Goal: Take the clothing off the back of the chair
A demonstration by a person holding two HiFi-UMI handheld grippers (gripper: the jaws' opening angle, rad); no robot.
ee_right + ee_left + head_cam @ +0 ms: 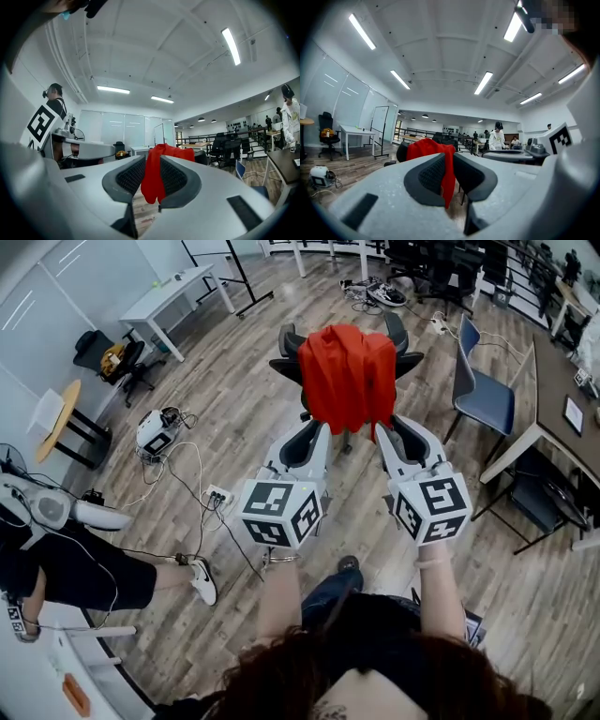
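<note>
A red garment hangs draped over the back of a black office chair in the middle of the wooden floor. Both grippers point level at it from this side. My left gripper reaches towards the garment's lower left edge; its jaws are closed to a thin slit, through which the red garment shows, and nothing is gripped. My right gripper is at the lower right edge with its jaws a little apart. The red garment shows in that gap, and the pads do not press on it.
A seated person's legs are at the left, with a power strip and cables on the floor beside them. A blue chair and a dark table stand at the right. A white table is far left.
</note>
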